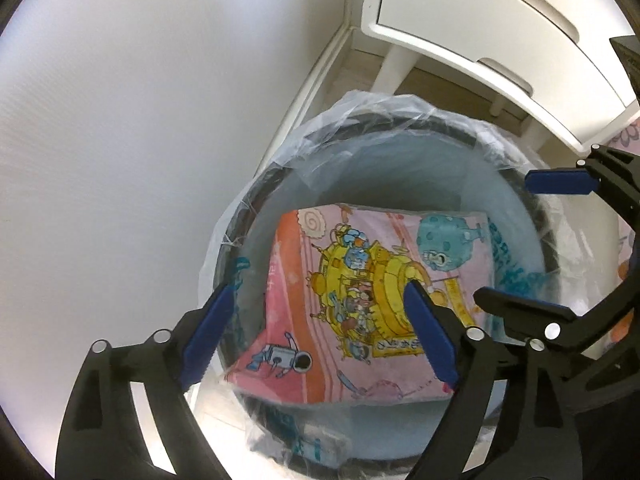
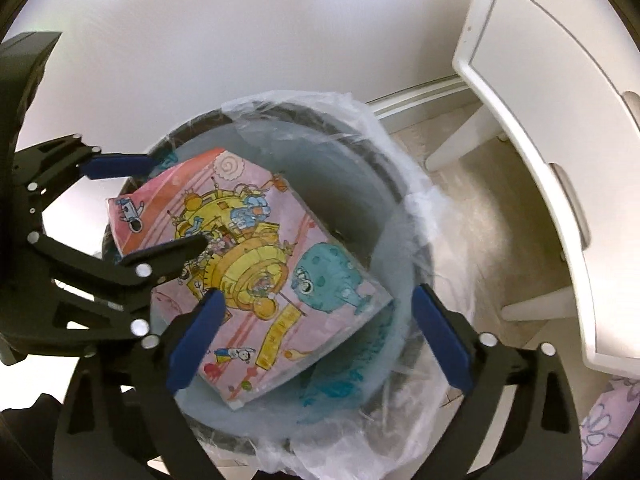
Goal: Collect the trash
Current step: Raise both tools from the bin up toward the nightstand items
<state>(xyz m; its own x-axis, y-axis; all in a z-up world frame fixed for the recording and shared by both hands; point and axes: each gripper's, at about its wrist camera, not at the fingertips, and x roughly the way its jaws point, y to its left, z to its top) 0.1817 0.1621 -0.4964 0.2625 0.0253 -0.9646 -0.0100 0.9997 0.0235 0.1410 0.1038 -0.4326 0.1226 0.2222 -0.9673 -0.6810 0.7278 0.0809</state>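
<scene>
Both grippers, left gripper [image 1: 316,336] and right gripper [image 2: 316,336], gape wide, empty, above bin [image 1: 400,128]; colourful box [image 1: 360,280] lies directly below, seemingly loose, long axis spanning between them.

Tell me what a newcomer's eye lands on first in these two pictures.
First comes the pink cartoon box, lying tilted inside the bin, which has a clear plastic liner over its rim. Next come the two open grippers above it, the left gripper and the right gripper, neither touching the box. Behind stands a white cabinet by the wall.
</scene>
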